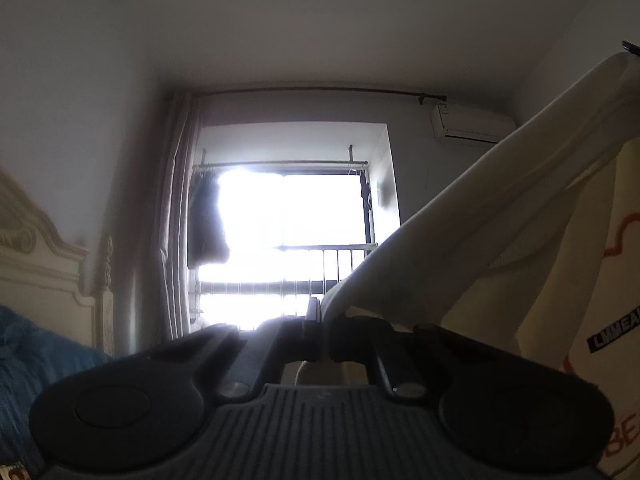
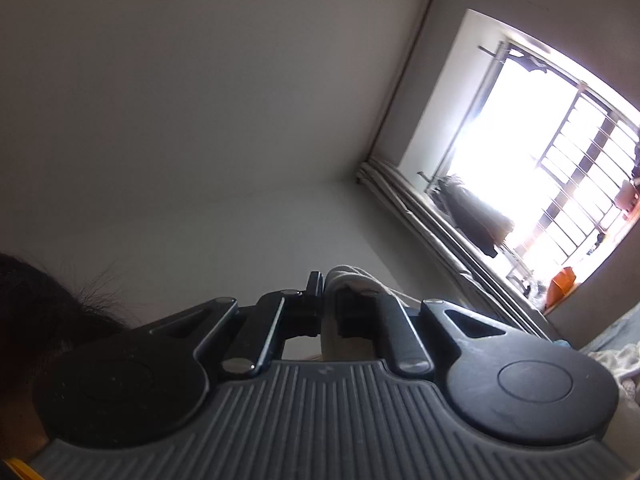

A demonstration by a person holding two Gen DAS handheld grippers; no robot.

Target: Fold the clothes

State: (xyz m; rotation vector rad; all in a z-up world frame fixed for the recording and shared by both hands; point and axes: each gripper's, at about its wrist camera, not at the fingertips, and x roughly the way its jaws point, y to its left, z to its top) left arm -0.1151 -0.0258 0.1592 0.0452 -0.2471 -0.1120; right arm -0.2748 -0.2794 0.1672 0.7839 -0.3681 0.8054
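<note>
The left gripper [image 1: 320,322] had its jaws clamped on the cream shirt [image 1: 500,216], which stretched up and right from them. The right gripper [image 2: 323,304] pinched another bunched edge of shirt [image 2: 352,280] between closed jaws.

Your left gripper [image 1: 320,320] hides the cloth [image 1: 500,216] edge it pinches; the cloth runs off the right edge, its print cut off. Glare washes out the window [image 1: 288,216]. Your right gripper [image 2: 324,304] covers most of its cloth.
</note>
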